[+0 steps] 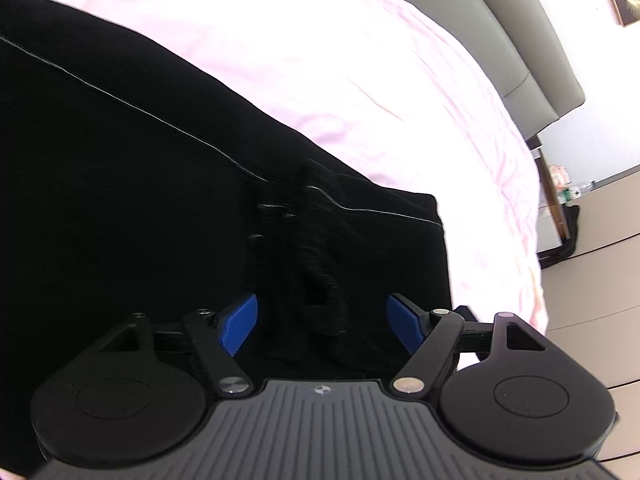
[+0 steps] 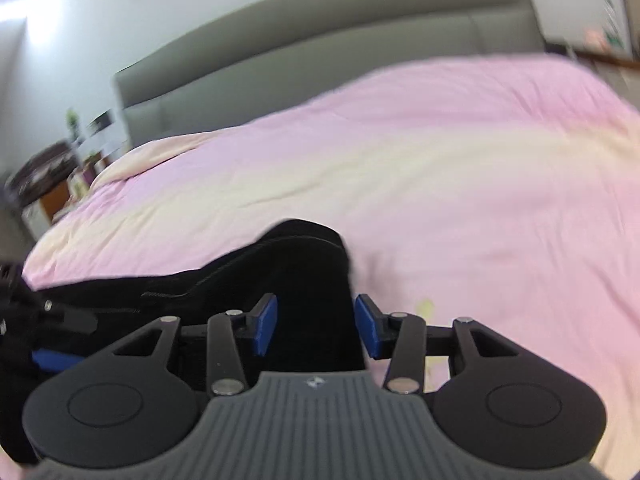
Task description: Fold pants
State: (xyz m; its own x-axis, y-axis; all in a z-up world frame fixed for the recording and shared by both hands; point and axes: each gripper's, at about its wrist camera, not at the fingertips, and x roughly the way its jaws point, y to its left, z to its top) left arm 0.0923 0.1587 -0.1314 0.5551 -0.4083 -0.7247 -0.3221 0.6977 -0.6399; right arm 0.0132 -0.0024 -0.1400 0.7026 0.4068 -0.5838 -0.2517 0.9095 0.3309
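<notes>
Closest to the left wrist camera, the left hand-held gripper (image 1: 322, 330) stands wide apart over the black pants (image 1: 120, 184), its blue pads (image 1: 239, 330) clear of the cloth; a bunched ridge of fabric lies between them but nothing is pinched. The right hand-held gripper (image 2: 316, 330) is about half open, straddling a raised fold of the same pants (image 2: 296, 264), and its pads do not appear to press on it.

The pants lie on the pink bedspread (image 1: 360, 60), one squared edge near the bed's side. I judge this to be a pause between folds: both grippers released or not yet gripping. The next move likely calls for closing each on an edge and carrying it over evenly.

Against the black fabric, seams and layers are hard to read; only a thin pale stitch line shows. The right view is blurred, and how many folds exist cannot be told. Beyond stands the grey headboard (image 2: 320, 40).
</notes>
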